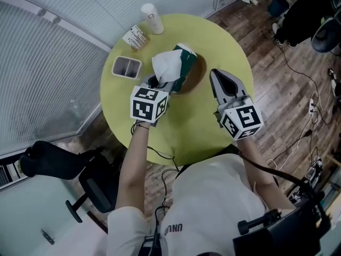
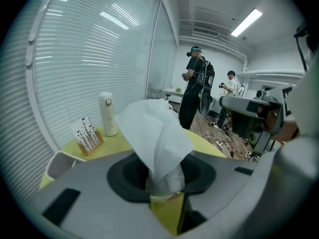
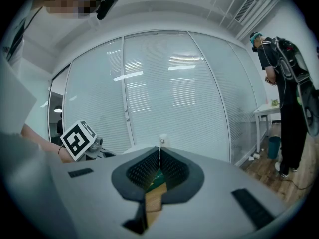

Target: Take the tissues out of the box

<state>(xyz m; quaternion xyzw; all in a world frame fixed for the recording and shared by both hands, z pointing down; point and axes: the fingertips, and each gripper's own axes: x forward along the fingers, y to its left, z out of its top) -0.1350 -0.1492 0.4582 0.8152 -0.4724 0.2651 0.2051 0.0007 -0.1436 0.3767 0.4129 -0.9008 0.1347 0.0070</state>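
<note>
white tissue [image 1: 165, 65], soft and flimsy, stands above the green box [image 1: 187, 67], pinched low by the left gripper [image 1: 155, 82]. it likely tears easily, so gather it near the slot. right gripper [image 1: 214, 76], beside the box, is closed and empty.

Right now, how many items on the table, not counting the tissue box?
3: white cylindrical bottle at the far edge, wooden card stand beside it, grey rectangular tray nearer, left. Others may be hidden.
</note>
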